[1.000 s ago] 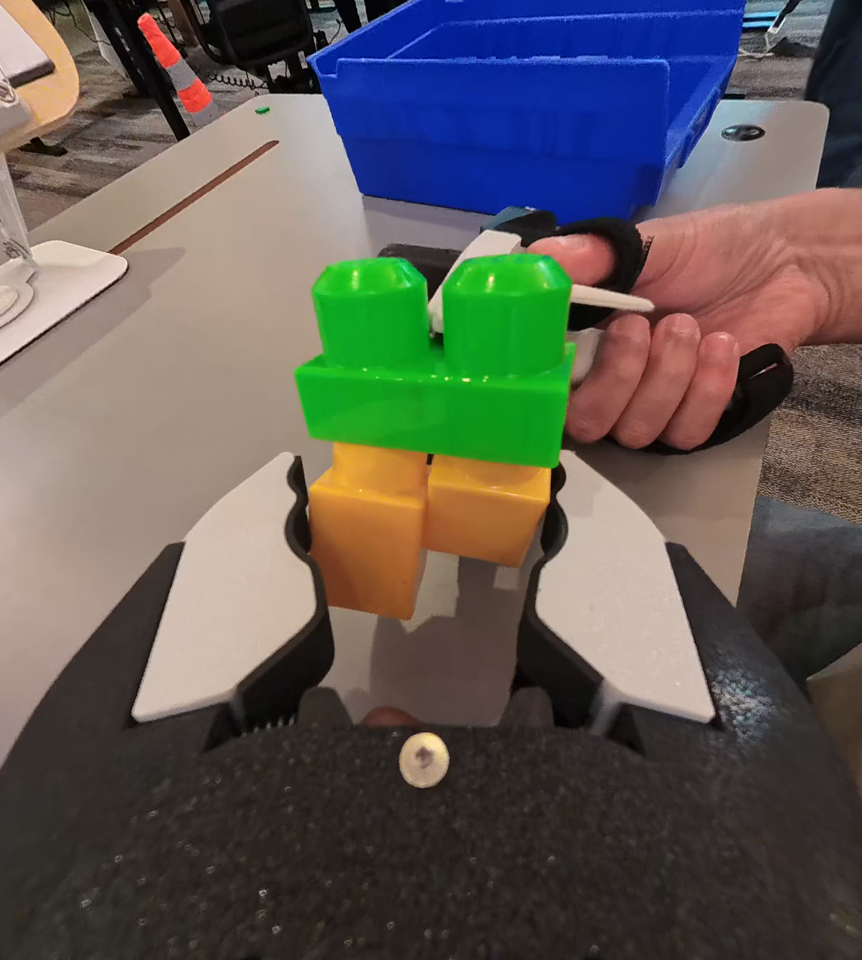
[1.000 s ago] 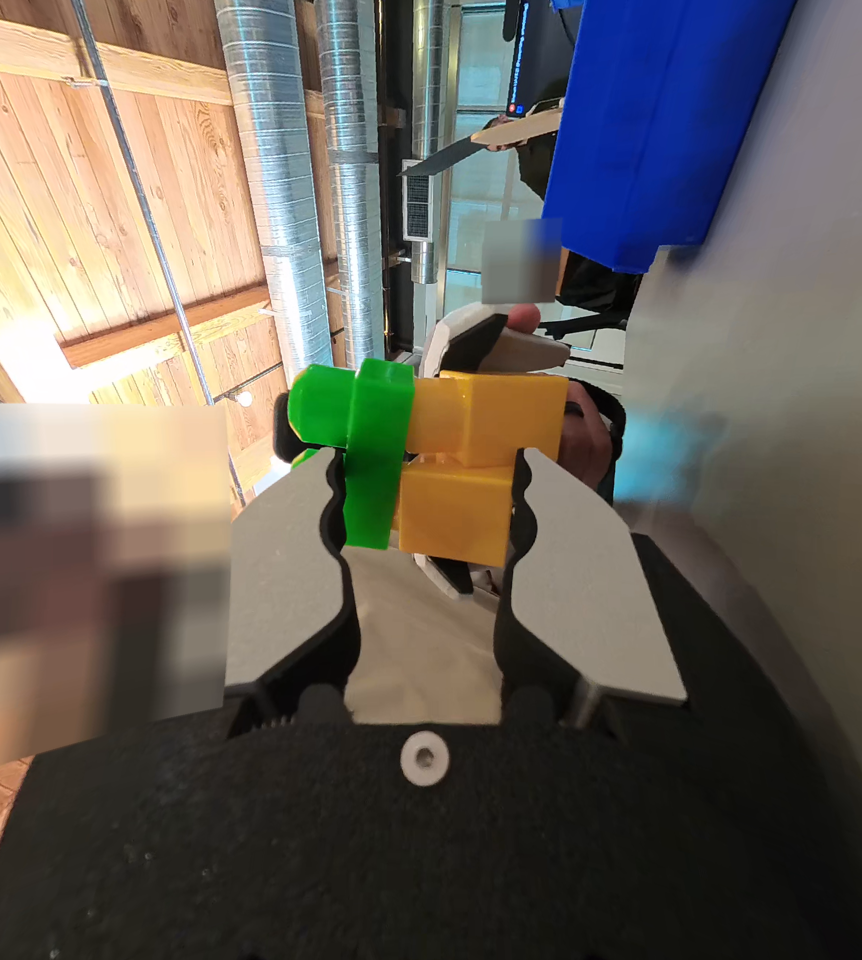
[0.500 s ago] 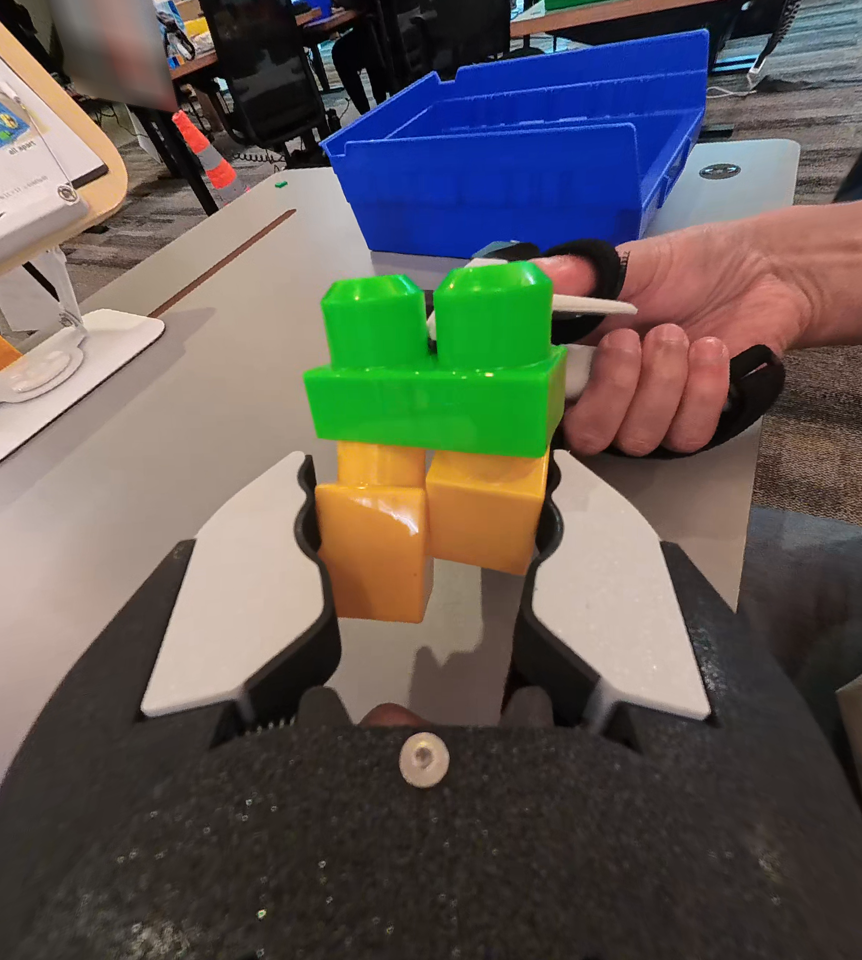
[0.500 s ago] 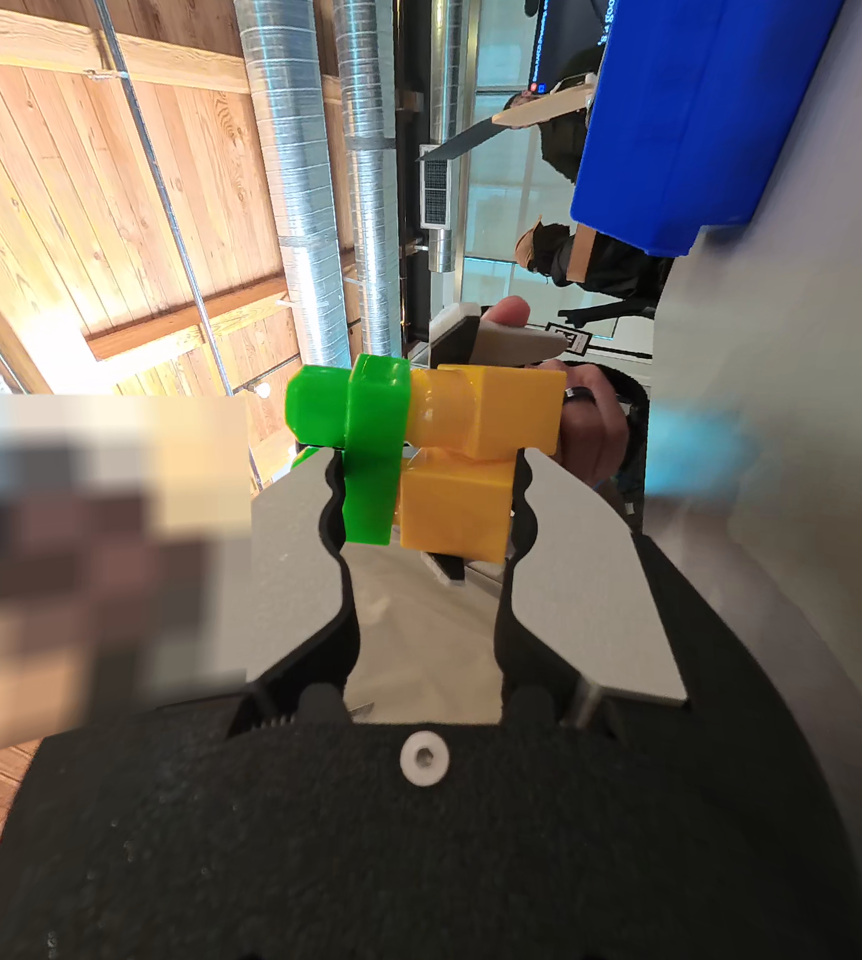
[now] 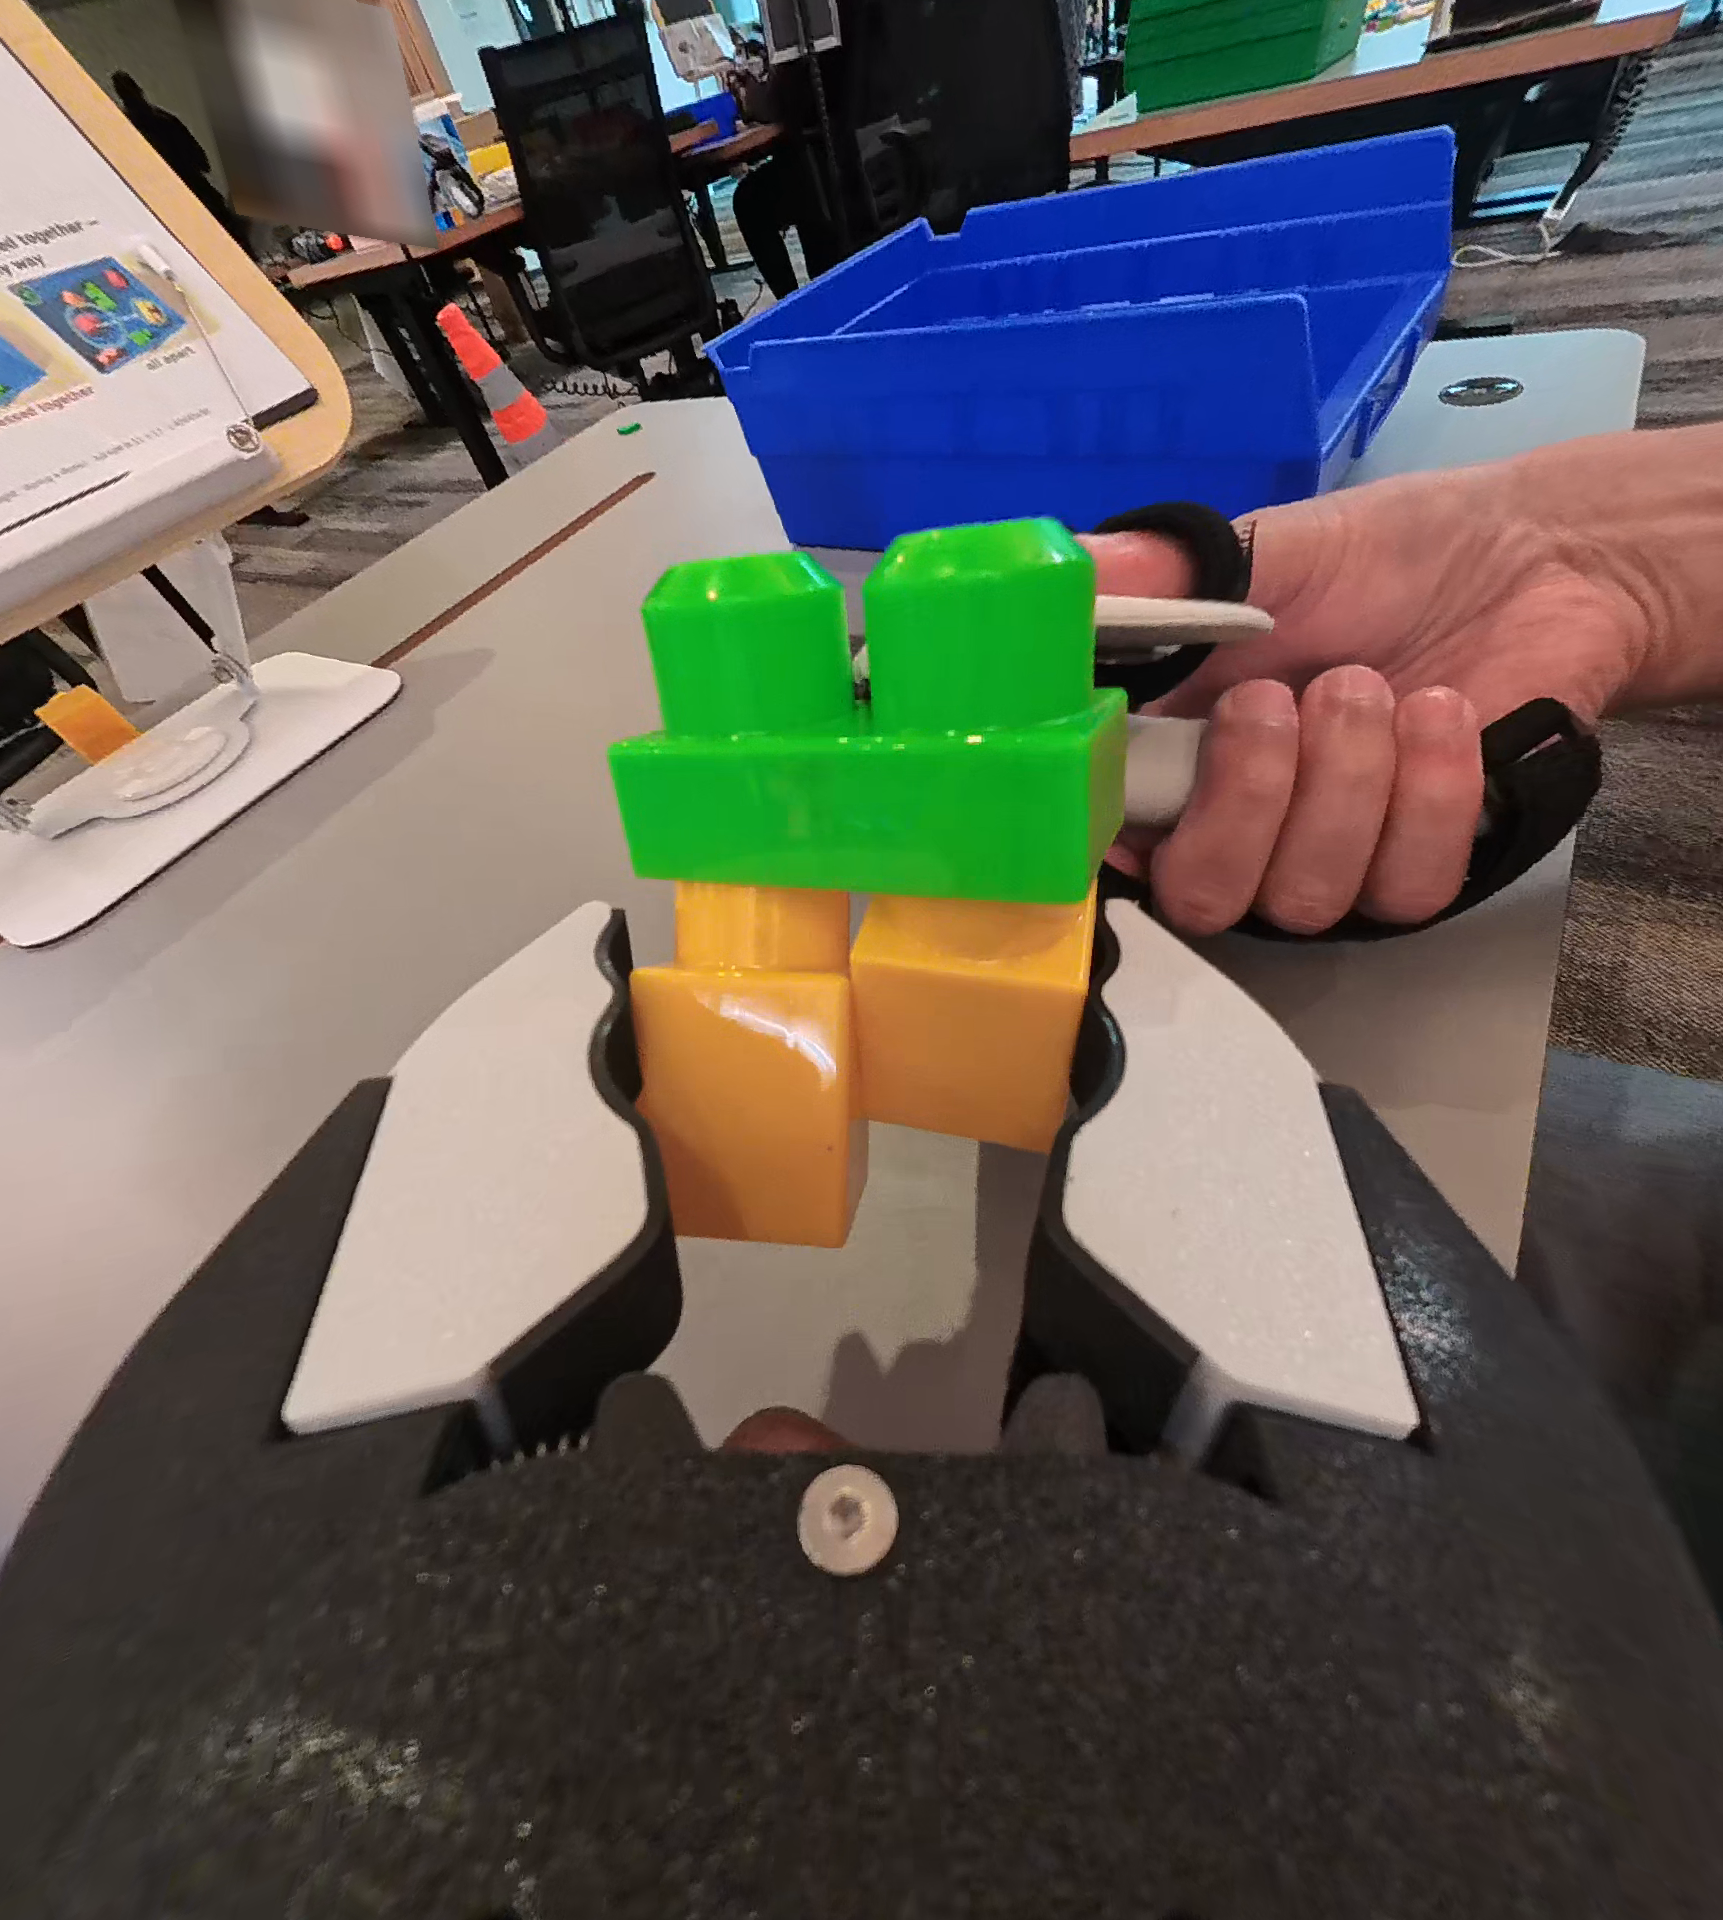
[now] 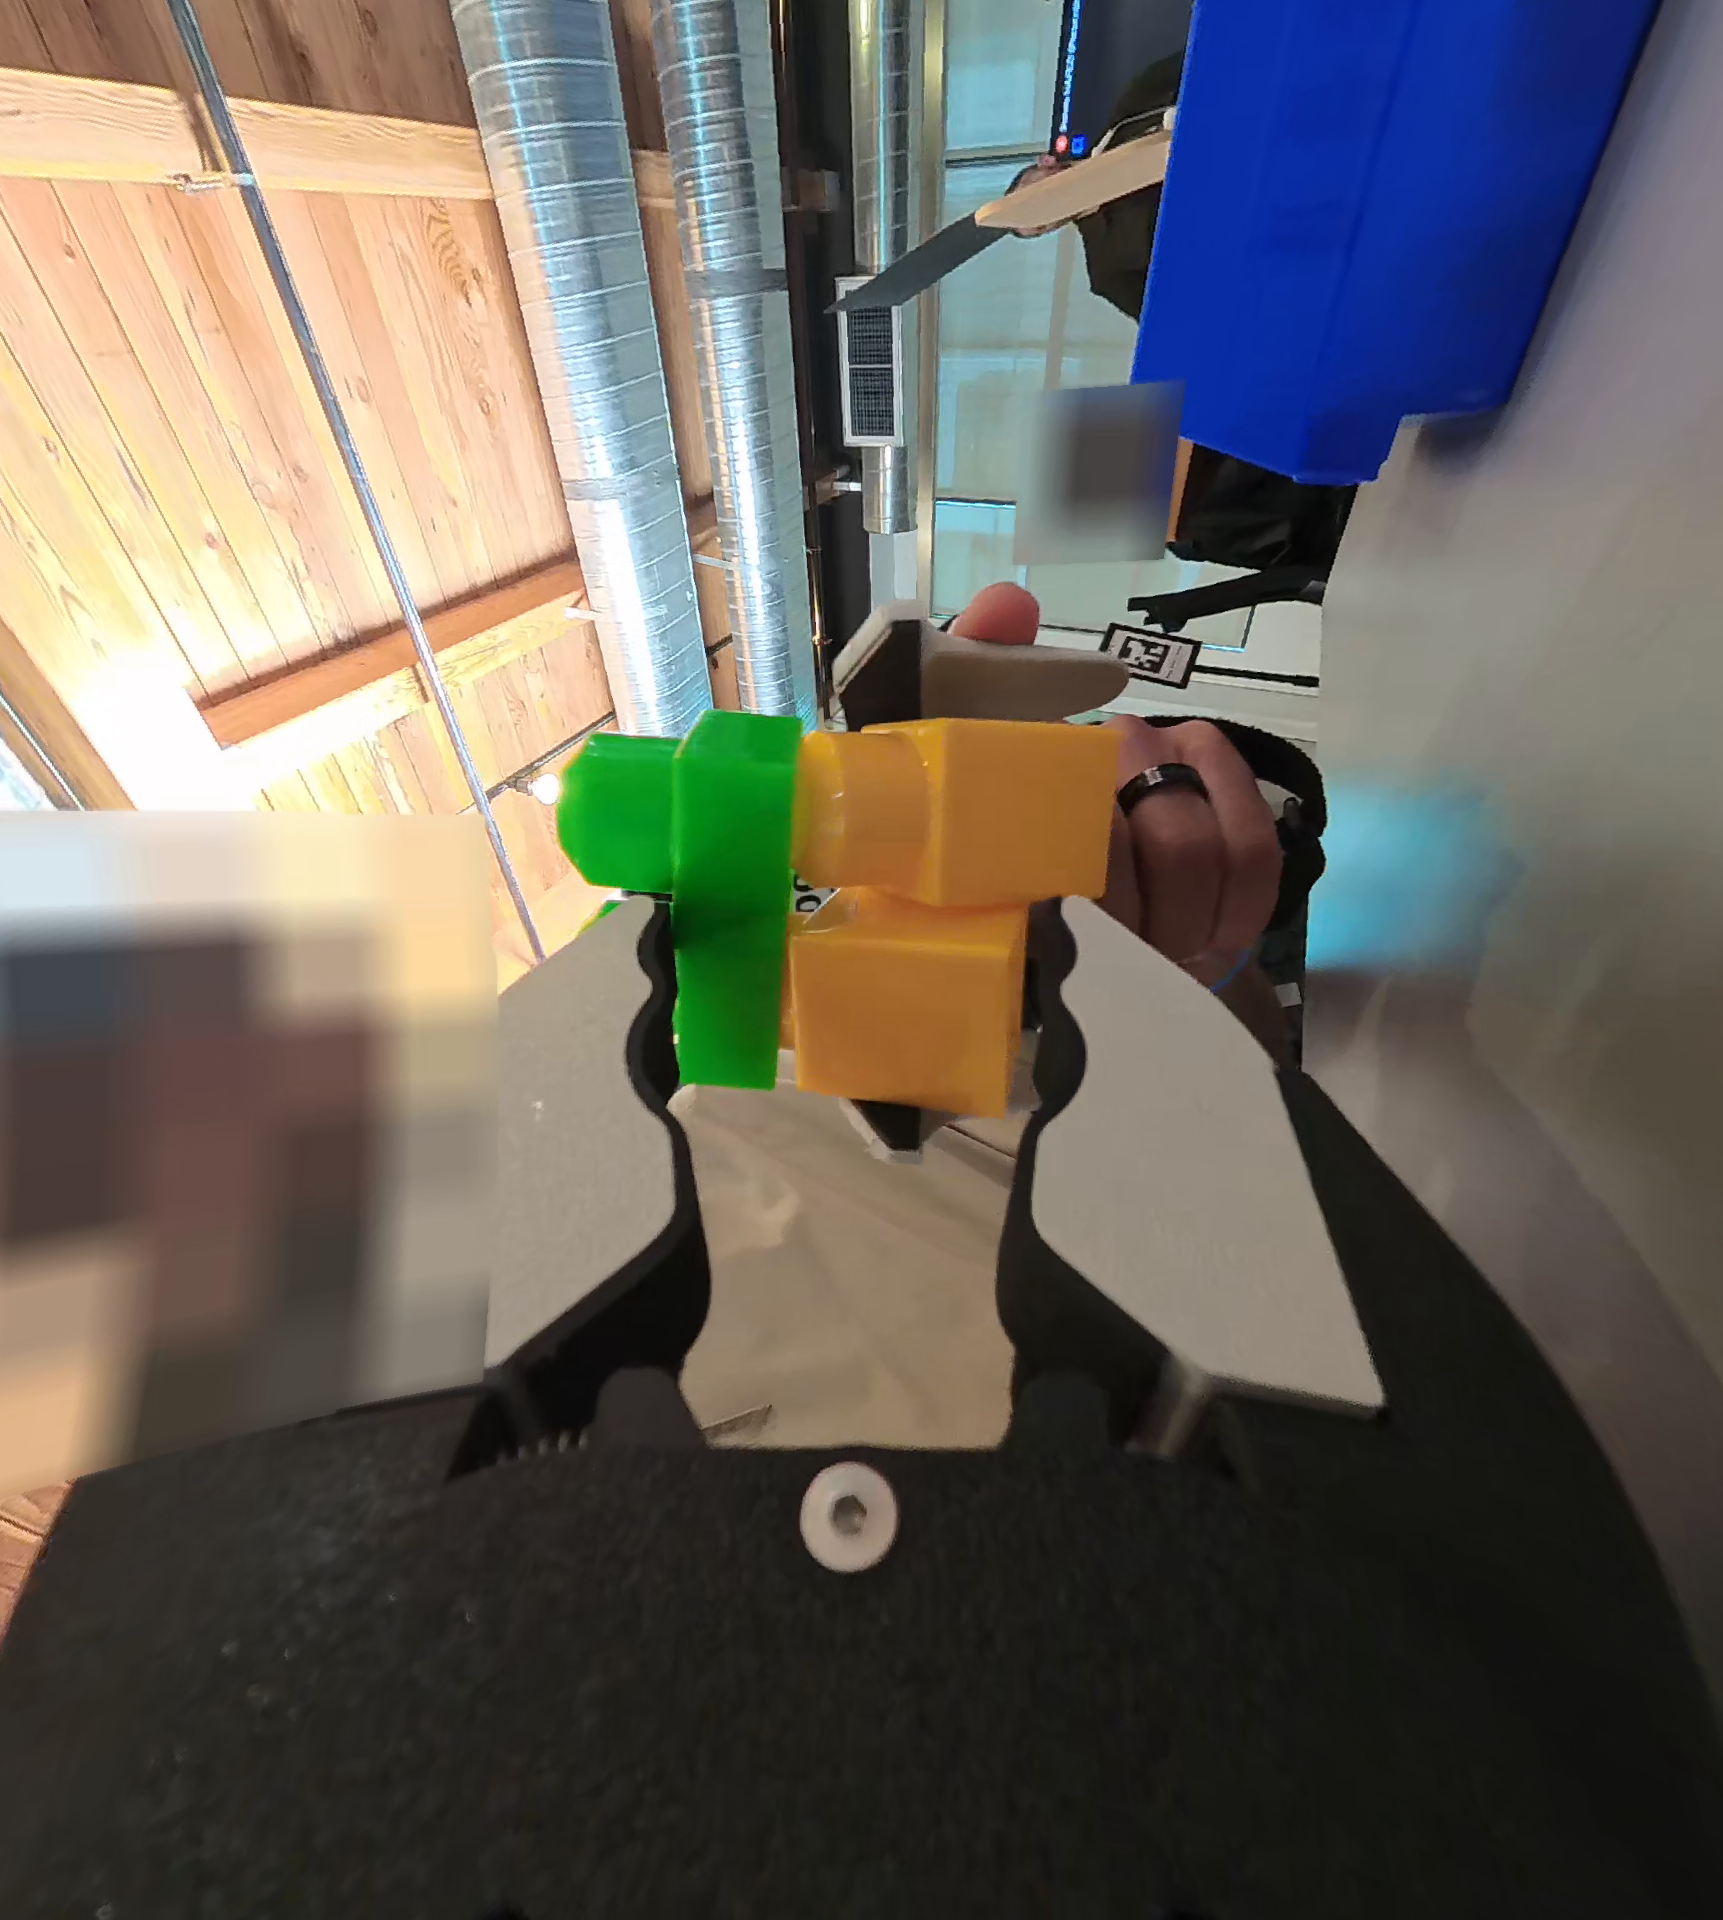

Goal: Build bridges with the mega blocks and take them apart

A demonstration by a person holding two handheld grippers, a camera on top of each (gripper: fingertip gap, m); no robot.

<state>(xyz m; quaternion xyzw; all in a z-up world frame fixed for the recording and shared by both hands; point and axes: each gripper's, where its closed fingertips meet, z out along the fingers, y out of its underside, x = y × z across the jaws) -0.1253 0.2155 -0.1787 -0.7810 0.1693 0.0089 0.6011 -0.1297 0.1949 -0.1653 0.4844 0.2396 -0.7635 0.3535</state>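
Gripping the two yellow blocks (image 5: 857, 1060) at mid-frame in my left wrist view, my left gripper (image 5: 852, 1049) has its fingers pressed on their outer sides. A green block (image 5: 867, 800) sits across their tops, studs up, above the grey table (image 5: 213, 1039). My right gripper (image 6: 846, 997) pinches the same stack from another side: one finger on the green block (image 6: 732, 935), the other on the nearer yellow block (image 6: 909, 1018). A blue bin (image 5: 1096, 384) stands at upper right, a hand (image 5: 1356, 727) just below it.

Green block (image 5: 867, 800), yellow blocks (image 5: 961, 1039)
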